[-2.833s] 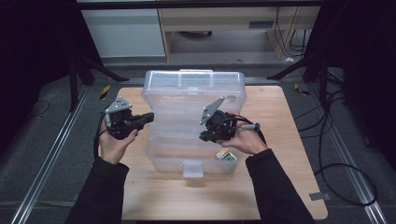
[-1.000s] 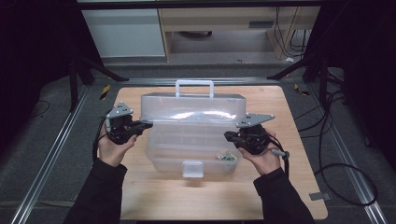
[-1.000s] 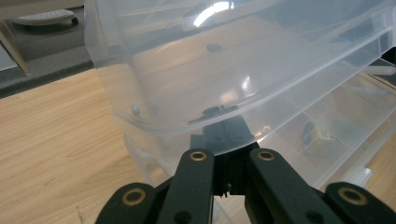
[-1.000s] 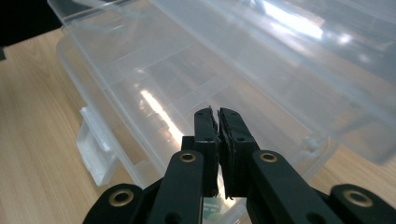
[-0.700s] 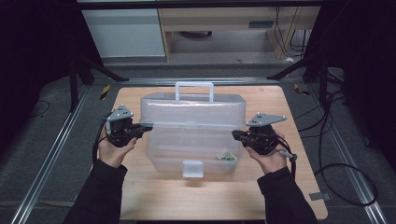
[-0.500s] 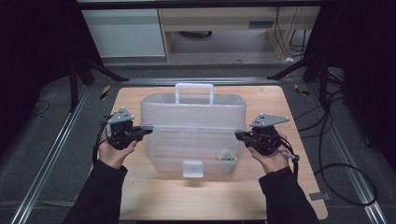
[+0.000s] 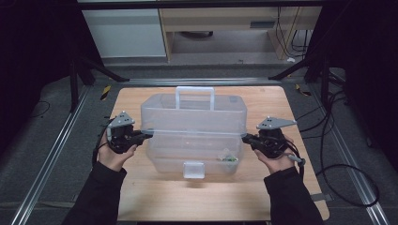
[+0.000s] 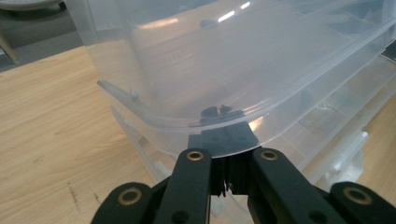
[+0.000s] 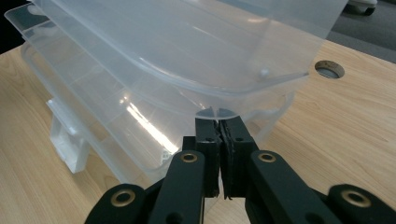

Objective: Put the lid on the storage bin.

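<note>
Lid (image 7: 195, 110) of the clear plastic box (image 7: 192, 159) is clamped at its rim by both sets of jaws — the left gripper (image 8: 227, 179) at one end, the right gripper (image 9: 219, 158) at the other. It is judged nearly lowered, yet a gap to the base remains and the front latch (image 7: 194, 169) hangs unfastened. The box is centred on the table (image 7: 141, 197), a small coloured item (image 7: 228, 157) inside.

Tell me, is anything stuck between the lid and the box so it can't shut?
Nothing visible blocks it. Each hand-held gripper, left and right, pinches the clear lid by its rim, above the storage box. The small item lies low inside.
</note>
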Tool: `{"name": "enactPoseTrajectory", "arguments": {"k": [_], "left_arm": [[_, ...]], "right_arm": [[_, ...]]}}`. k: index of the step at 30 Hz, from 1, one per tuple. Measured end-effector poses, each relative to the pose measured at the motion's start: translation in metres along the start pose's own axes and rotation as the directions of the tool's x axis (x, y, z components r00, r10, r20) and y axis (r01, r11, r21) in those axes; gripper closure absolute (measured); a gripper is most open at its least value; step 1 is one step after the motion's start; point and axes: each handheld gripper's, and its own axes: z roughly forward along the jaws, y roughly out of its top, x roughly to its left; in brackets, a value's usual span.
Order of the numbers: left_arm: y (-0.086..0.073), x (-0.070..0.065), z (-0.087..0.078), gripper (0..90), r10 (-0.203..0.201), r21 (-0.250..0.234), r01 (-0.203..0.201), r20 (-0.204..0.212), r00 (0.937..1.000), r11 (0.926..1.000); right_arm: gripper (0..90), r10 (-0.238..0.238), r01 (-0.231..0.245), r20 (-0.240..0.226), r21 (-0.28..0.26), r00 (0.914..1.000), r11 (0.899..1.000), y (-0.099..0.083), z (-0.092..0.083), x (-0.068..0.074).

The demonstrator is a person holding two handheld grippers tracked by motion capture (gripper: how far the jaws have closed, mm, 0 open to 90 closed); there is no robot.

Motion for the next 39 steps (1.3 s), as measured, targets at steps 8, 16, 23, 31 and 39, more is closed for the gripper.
{"name": "enactPoseTrajectory", "arguments": {"k": [8,16,23,31,39], "left_arm": [[-0.002,-0.001,0.000,86.7,0.009,0.000,-0.009,-0.005,0.9999,1.0000],[-0.004,0.000,0.001,83.2,0.001,0.012,-0.001,-0.015,0.9999,0.9999],[-0.006,0.006,-0.006,89.0,-0.028,0.016,0.028,-0.025,0.9993,0.9995],[-0.011,0.012,-0.008,89.2,-0.048,0.023,0.048,-0.033,0.9983,0.9986],[-0.017,0.016,-0.005,89.0,-0.048,0.048,0.050,-0.044,0.9979,0.9976]], "right_arm": [[88.1,0.010,-0.010,0.002,0.001,0.9999,1.000,-0.001,-0.001,-0.003],[89.5,0.019,-0.019,-0.001,-0.019,0.9998,1.000,0.000,0.000,-0.003],[89.4,0.018,-0.018,-0.006,-0.018,0.9998,1.000,-0.001,0.001,-0.004],[87.9,0.021,-0.021,-0.001,-0.010,0.9998,1.000,-0.005,0.001,-0.006],[86.7,0.027,-0.027,0.009,0.007,0.9996,1.000,-0.010,0.003,-0.007]]}}
